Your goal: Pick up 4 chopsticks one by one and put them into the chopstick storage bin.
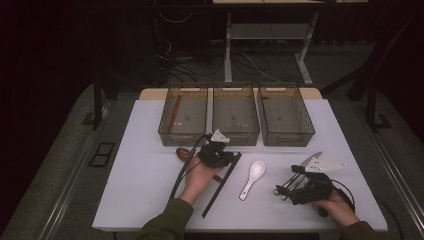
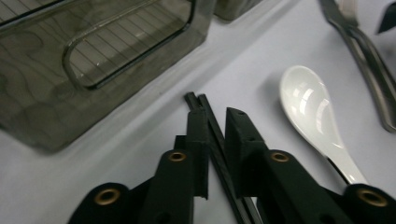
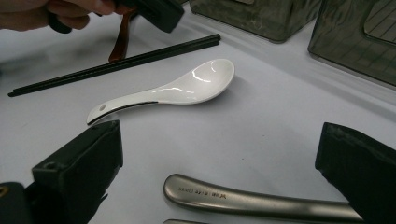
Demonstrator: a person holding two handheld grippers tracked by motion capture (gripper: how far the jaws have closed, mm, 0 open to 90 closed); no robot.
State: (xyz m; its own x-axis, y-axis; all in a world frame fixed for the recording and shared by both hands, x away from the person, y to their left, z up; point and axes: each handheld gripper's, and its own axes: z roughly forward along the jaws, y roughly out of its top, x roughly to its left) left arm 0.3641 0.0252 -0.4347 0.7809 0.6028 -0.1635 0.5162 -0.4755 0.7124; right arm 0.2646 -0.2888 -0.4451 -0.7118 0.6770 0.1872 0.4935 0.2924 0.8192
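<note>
the black chopsticks (image 1: 222, 182) are a thin, matte, squared pair lying side by side on the white table (image 1: 150, 200), slanting from the near edge up toward the bins. the left gripper (image 1: 218, 150) sits over their far end, and the left gripper view shows the pair (image 2: 212, 126) running between the two black jaws, which stand close on either side; whether the pads actually press the sticks cannot be told. just beside the sticks lies a glossy white ceramic spoon (image 1: 253, 178), bowl toward the bins. in the right gripper view the spoon (image 3: 177, 91) shows a small hole in its handle end, a detail lost from above, and the chopsticks (image 3: 116, 63) lie beyond it. the right gripper (image 1: 287, 187) rests near the right front of the table with its jaws spread wide, and a dull metal handle (image 3: 252, 200) with tiny stamped lettering lies between them untouched. farther back, a brown wooden spoon (image 1: 182, 153) lies partly under the left hand. beyond stand three smoky translucent bins (image 1: 235, 117) in a row, the left one holding a reddish stick (image 1: 174, 112).
</note>
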